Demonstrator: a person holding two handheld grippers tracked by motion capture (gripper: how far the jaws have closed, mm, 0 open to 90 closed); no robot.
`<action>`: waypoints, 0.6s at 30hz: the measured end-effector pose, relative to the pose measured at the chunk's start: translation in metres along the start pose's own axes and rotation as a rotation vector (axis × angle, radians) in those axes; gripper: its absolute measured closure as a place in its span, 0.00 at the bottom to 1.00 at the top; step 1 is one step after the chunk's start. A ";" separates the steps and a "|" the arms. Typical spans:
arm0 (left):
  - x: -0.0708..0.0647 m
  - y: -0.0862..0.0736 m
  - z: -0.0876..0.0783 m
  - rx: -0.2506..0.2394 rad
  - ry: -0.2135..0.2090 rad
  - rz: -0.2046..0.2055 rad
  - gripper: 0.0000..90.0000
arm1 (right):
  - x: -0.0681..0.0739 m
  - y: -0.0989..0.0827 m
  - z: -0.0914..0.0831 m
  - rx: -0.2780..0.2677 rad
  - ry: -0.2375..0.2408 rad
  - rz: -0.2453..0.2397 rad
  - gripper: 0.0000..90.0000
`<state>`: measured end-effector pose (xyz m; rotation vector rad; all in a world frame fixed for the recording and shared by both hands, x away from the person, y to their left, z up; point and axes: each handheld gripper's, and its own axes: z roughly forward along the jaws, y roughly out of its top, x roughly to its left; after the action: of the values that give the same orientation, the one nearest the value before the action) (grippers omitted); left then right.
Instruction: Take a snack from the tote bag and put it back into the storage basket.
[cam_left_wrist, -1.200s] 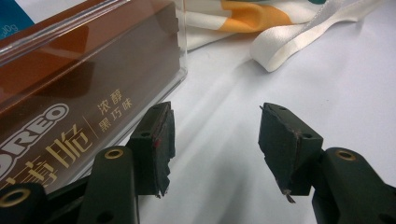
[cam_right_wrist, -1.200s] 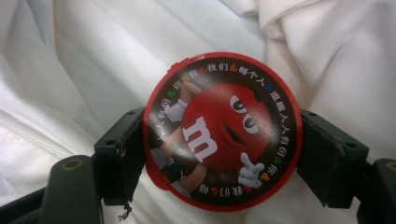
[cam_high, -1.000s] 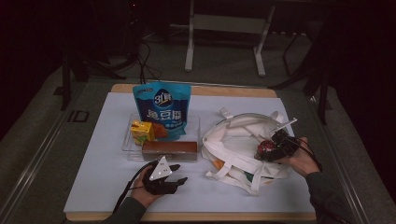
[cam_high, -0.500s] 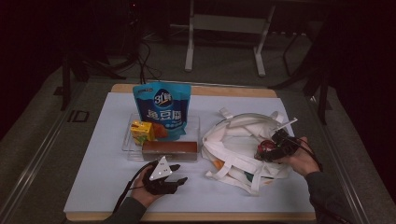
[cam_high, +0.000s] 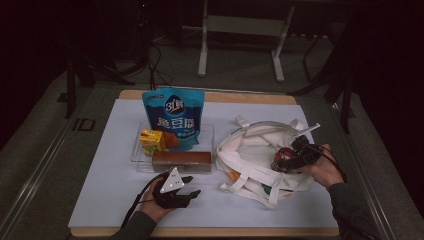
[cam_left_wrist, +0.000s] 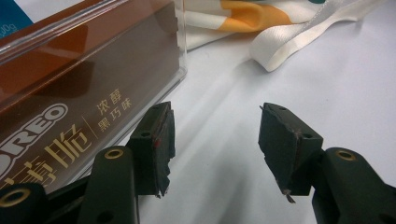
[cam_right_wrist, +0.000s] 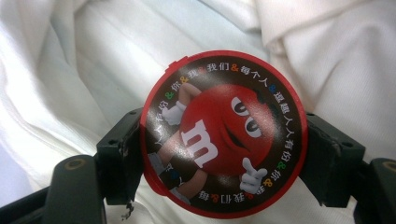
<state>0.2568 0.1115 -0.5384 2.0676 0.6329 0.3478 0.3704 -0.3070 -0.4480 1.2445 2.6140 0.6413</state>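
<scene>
Red and round, the candy tin (cam_right_wrist: 224, 135) sits between the two jaws of my right gripper (cam_right_wrist: 224, 154), which press on its sides from left and right, so its printed lid faces the camera. I hold it this way, by the rim, because I judge a flat round tin slips less when it is squeezed across its widest part. In the high view my right gripper (cam_high: 295, 156) carries the tin (cam_high: 283, 158) just over the white cloth bag (cam_high: 250, 150), which lies spread on the table (cam_high: 100, 190) with its straps loose; the white folds behind the tin make me think it is going into this bag. My left gripper (cam_high: 175, 190) rests on the table near the front edge, and its jaws stand apart with nothing between them. It waits just beside the long brown biscuit box (cam_left_wrist: 79, 88), which leans against the front of the clear tray (cam_high: 135, 155), and I believe this box is the next thing to take. Behind it stand a blue snack pouch (cam_high: 172, 117) and a small yellow carton (cam_high: 151, 141).
</scene>
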 end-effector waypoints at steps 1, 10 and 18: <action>0.000 0.000 0.000 0.000 -0.001 0.000 0.50 | 0.001 0.002 -0.002 -0.005 0.000 -0.006 0.28; 0.000 0.000 0.000 0.000 -0.001 0.002 0.50 | 0.011 0.015 -0.012 -0.036 -0.001 -0.036 0.28; 0.000 0.000 0.000 -0.001 -0.001 0.000 0.50 | 0.018 0.026 -0.023 -0.078 0.013 -0.050 0.28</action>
<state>0.2567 0.1115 -0.5383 2.0673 0.6319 0.3476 0.3693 -0.2851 -0.4149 1.1528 2.5951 0.7371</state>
